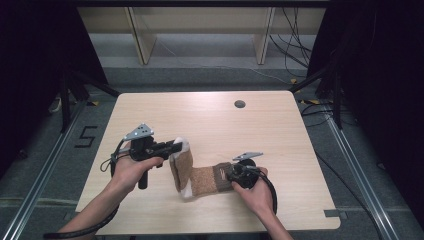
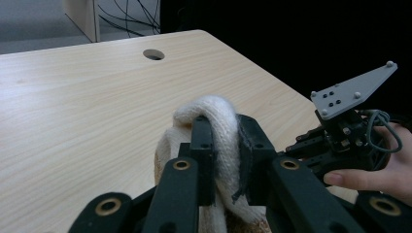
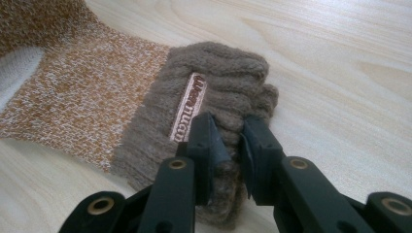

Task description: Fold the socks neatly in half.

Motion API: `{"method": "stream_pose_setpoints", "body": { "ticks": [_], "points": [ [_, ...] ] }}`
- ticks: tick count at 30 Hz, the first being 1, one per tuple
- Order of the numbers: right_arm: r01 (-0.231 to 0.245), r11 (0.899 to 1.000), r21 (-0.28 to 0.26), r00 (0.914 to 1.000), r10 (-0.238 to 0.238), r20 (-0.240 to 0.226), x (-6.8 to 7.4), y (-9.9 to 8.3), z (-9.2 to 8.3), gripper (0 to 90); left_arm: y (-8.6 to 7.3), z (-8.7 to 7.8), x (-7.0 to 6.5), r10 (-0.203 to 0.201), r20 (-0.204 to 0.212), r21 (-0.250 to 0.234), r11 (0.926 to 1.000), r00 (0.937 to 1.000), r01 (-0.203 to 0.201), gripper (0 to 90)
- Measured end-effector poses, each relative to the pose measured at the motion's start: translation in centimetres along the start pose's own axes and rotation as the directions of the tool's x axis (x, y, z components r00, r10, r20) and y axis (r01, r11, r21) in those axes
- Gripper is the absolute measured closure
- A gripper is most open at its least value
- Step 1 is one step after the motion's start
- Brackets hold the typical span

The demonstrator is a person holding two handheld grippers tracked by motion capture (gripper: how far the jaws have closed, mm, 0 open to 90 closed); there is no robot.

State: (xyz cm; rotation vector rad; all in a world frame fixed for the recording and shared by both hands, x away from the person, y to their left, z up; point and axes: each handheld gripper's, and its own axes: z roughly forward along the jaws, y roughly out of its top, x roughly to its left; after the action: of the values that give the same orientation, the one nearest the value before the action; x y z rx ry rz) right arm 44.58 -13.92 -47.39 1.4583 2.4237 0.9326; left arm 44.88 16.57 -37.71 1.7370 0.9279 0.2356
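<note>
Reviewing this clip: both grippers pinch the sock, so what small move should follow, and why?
Probably carry the left gripper with the white toe across toward the brown cuff. The right gripper pins that cuff to the table, and the sock is already bent, half folded.

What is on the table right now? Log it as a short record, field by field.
item: one knitted sock, mottled orange-brown with a grey-brown ribbed cuff and a white toe
surface: light wooden table with a round hole
left gripper: shut on the white toe, lifting that end
right gripper: shut on the cuff, beside the sewn label
sock shape: bent between the two grips, middle resting on the table
</note>
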Motion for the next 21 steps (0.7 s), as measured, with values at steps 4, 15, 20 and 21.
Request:
{"method": "stream_pose_setpoints", "body": {
  "ticks": [4, 15, 20, 21],
  "points": [
    [0.005, 1.000, 0.002, 0.9999, -0.005, 0.010, 0.0, 0.0, 0.0, 76.0, 0.1, 0.3, -0.4, 0.016, 0.006, 0.007, 0.9998, 0.9998, -0.016, 78.7],
    [0.001, 1.000, -0.010, 1.0000, -0.001, 0.005, 0.0, 0.0, 0.0, 76.0, 0.2, 1.0, -1.1, 0.033, 0.015, 0.014, 0.9993, 0.9993, -0.034, 78.7],
    [0.001, 1.000, -0.009, 1.0000, 0.000, 0.005, 0.0, 0.0, 0.0, 76.0, 0.2, 1.2, -1.3, 0.048, 0.016, 0.011, 0.9988, 0.9987, -0.048, 78.7],
    [0.002, 1.000, -0.010, 1.0000, -0.002, 0.005, 0.0, 0.0, 0.0, 76.0, 0.2, 1.2, -1.4, 0.051, 0.017, 0.009, 0.9987, 0.9986, -0.051, 78.7]
  ]
}}
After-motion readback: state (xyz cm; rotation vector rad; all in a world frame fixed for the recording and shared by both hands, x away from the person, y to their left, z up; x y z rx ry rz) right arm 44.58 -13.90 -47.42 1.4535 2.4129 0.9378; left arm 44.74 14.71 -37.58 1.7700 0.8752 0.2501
